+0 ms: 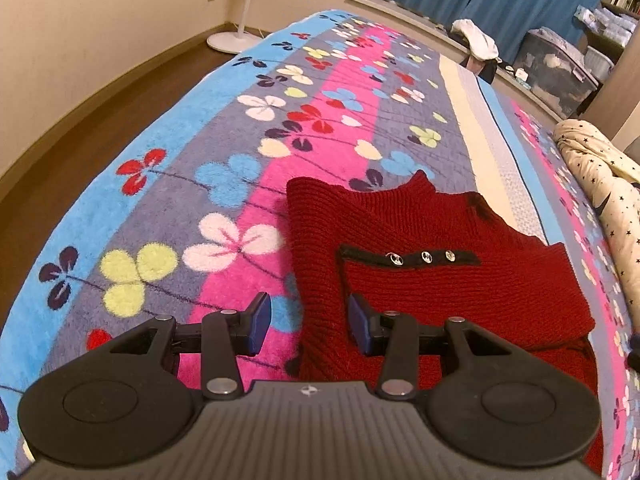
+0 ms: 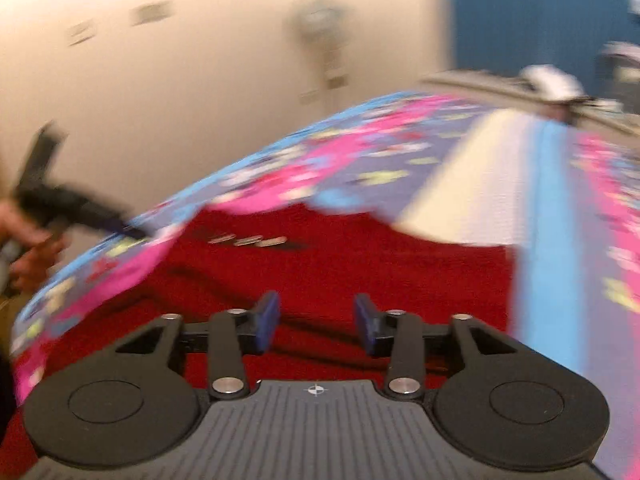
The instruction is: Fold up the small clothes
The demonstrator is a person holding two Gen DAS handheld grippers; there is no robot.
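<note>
Left hand-held gripper gaping over red sweater edge; right hand-held gripper likewise (blurred)

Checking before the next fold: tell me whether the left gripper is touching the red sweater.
Cannot tell. In the left wrist view the left gripper is open at the red sweater edge, one finger overlapping it, but no contact or gap shows plainly.

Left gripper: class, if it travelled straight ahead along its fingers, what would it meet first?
Probably the left edge of the red knit sweater, lying just ahead of the open left gripper on the floral blanket; depth is uncertain.
</note>
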